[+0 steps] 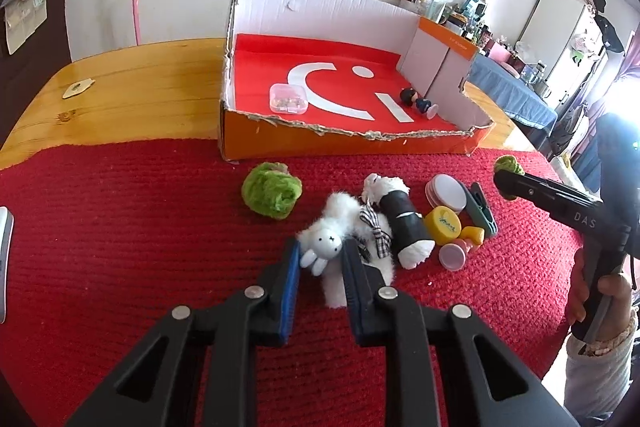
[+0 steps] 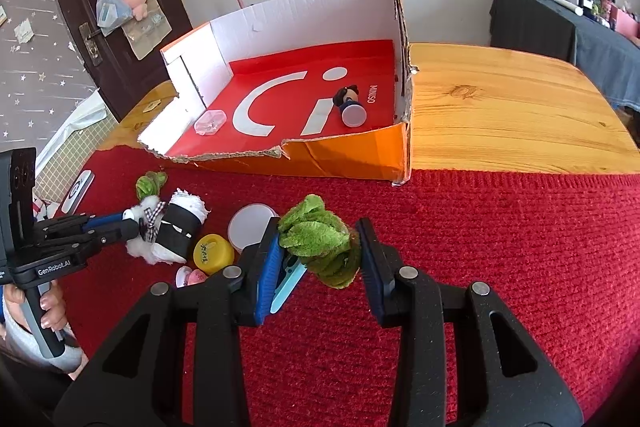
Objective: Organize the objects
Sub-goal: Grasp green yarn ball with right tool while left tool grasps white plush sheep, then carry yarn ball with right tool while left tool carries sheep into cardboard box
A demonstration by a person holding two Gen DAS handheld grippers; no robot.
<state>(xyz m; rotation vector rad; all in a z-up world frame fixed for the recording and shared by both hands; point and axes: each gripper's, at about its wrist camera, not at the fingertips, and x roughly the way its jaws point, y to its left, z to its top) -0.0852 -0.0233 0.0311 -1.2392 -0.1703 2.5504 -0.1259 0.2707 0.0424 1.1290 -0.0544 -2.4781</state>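
The small white fluffy rabbit plush [image 1: 325, 247] lies on the red knitted cloth [image 1: 140, 227], in a cluster with a black-and-white plush roll [image 1: 404, 223], a yellow round cap [image 1: 442, 225] and a pale round lid [image 1: 448, 193]. The left tool [image 1: 320, 267] reaches forward low over the cloth, its blue-padded fingers [image 1: 294, 267] narrowly parted on either side of the rabbit's head, gripping it. The right tool [image 2: 318, 251], held level above the cloth, has a green fuzzy plush ball [image 2: 320, 239] between its half-closed fingers; the person's right hand [image 1: 600, 299] wraps the handle. A second green fuzzy ball [image 1: 271, 195] sits just left of the cluster. Beyond, on the wooden desk [image 2: 520, 115], an orange torn cardboard box with red floor [image 1: 344, 143] holds a clear plastic case [image 1: 289, 99] and a small dark-haired figurine [image 2: 350, 105] lying on its side.
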